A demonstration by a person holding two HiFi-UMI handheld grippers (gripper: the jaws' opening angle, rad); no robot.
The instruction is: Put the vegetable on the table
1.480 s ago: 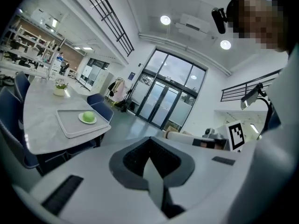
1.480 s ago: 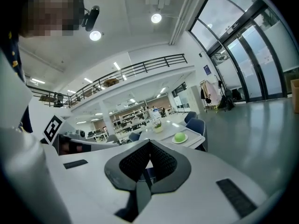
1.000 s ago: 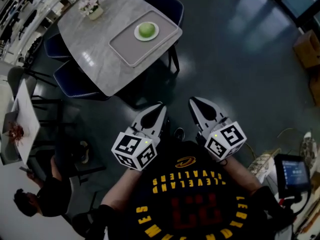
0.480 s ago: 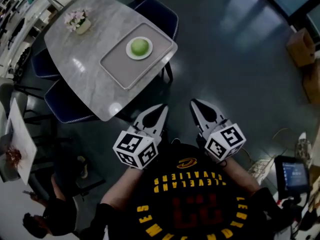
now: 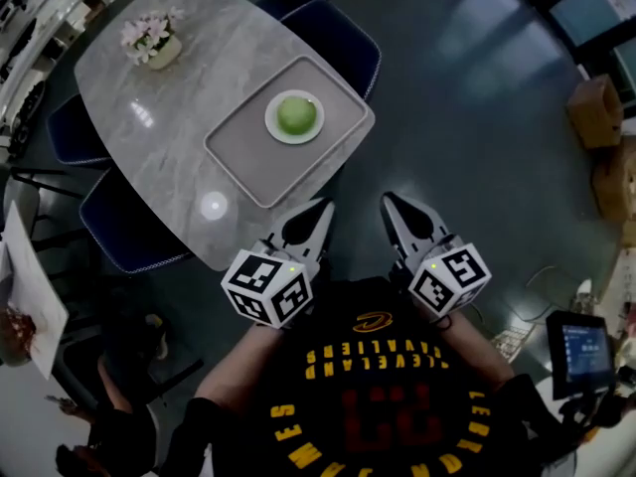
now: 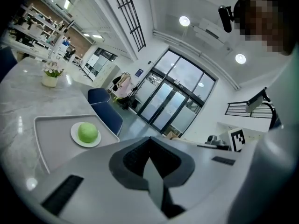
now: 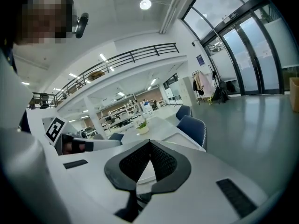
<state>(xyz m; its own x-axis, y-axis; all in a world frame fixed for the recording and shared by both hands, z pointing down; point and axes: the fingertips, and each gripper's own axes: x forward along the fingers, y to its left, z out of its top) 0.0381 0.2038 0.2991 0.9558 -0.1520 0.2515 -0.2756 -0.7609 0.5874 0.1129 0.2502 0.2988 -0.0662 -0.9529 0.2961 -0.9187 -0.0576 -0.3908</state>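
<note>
A round green vegetable [image 5: 296, 113] lies on a small white plate [image 5: 273, 127], which sits on a grey tray [image 5: 243, 162] near the edge of a marble table [image 5: 149, 137]. In the left gripper view the vegetable [image 6: 87, 132] is ahead and to the left on the tray [image 6: 51, 139]. My left gripper [image 5: 320, 207] and right gripper [image 5: 390, 201] are held close to my chest, just short of the table's near edge. Both are shut and hold nothing. The right gripper view shows the table [image 7: 161, 125] ahead.
A flower pot [image 5: 151, 40] stands at the table's far end. Blue chairs [image 5: 343, 33] ring the table. Cardboard boxes [image 5: 596, 102] sit at the right, and a small screen [image 5: 581, 351] at the lower right. A person [image 5: 99, 435] sits at the lower left beside a white table [image 5: 30, 276].
The table and tray have drawn nearer to me and now lie just ahead of the grippers. Both grippers keep the same pose and stay shut.
</note>
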